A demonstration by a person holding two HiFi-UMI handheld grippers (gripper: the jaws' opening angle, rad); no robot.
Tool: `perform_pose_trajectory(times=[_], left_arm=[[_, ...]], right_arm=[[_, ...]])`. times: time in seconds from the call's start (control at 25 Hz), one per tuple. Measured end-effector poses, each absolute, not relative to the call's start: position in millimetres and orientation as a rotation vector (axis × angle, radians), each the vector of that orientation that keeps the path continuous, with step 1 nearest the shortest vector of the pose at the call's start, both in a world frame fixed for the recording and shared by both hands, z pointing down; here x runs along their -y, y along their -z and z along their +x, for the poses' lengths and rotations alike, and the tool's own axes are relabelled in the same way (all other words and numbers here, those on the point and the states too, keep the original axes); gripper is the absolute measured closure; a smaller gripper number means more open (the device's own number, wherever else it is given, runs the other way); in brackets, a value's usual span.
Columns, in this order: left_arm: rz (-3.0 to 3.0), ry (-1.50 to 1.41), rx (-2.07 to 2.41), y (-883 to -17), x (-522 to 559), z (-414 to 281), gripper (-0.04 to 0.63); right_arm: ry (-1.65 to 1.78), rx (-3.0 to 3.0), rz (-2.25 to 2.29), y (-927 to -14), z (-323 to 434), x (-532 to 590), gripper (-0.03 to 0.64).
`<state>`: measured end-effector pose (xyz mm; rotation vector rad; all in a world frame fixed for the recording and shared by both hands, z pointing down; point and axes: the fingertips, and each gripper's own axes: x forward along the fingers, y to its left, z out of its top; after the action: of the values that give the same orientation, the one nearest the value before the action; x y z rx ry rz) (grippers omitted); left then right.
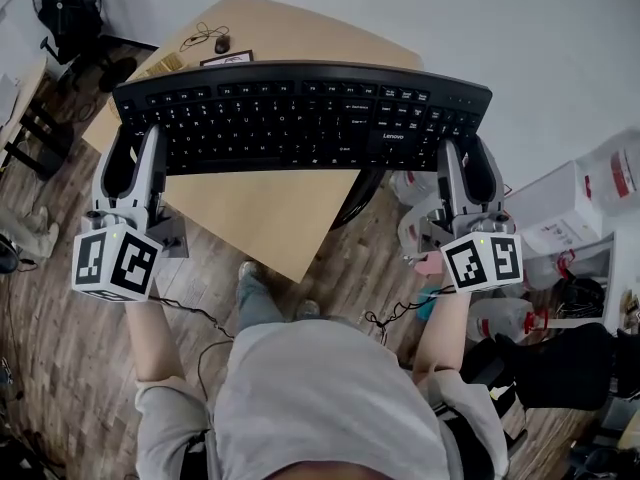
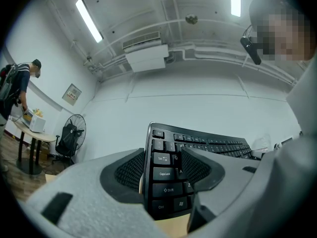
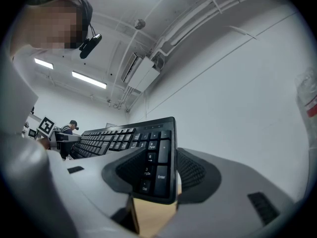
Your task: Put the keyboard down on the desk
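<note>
1. Overhead, the head view shows a black Lenovo keyboard [image 1: 300,118] stretched across the middle of the frame above a light wooden desk [image 1: 270,218]. Each end is gripped, and the keyboard is wider than the part of the desk under it.
2. Only the head view shows the desk's far end at top centre, with a computer mouse [image 1: 221,43] and its cable. It also shows a floor fan [image 1: 65,8] at upper left, white boxes [image 1: 560,208] at the right edge, and the wood-plank floor.
3. Only the gripper views show the ceiling, with strip lights and an air-conditioning unit [image 2: 146,56]. The left gripper view also shows a second person [image 2: 17,86] at its left edge, beside a small round table.
4. The keyboard hides the desk's middle, and no view shows whether its underside touches the wood. The holder's hands sit behind the marker cubes.
5. The left gripper [image 1: 135,153] is clenched on the keyboard's left end. In its own view the ribbed pads press beside the Tab, Caps Lock and Shift keys.
6. The right gripper [image 1: 472,163] is clamped on the right end, at the numeric pad by the Enter key.
</note>
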<state>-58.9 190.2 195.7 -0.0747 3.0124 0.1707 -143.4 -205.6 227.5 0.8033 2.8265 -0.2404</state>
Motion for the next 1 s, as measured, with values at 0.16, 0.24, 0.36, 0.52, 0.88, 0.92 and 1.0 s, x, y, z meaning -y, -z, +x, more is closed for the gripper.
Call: perform_pose_trajectory(times=[0.16,0.24,0.36,0.52,0.88,0.92,1.0], left_arm=[[-0.093,-0.199,-2.978,-202,-191,-61,0.362],[-0.102,-0.203,-2.972,-204,-191,-63,0.362],[-0.127,-0.209,-2.97,-204,-193,-66,0.362],[-0.183,-0.218,-2.965,-204,-194,-72,0.362],[-0.282,-0.226,-2.947,-209,-195,-84,0.362],[-0.29,-0.238,-2.937,-212,-195,-85,0.362],[-0.297,-0.254,-2.913,-215,-193,-86,0.362]], right_arm=[[0.199,-2.808,0.789,-224,-143,207,0.434],[0.193,-2.806,0.779,-224,-142,206,0.433],[0.191,-2.809,0.755,-224,-138,206,0.434],[0.187,-2.815,0.702,-224,-130,208,0.434],[0.176,-2.835,0.616,-227,-117,209,0.434],[0.161,-2.832,0.609,-225,-116,210,0.433],[0.137,-2.821,0.601,-223,-115,213,0.433]])
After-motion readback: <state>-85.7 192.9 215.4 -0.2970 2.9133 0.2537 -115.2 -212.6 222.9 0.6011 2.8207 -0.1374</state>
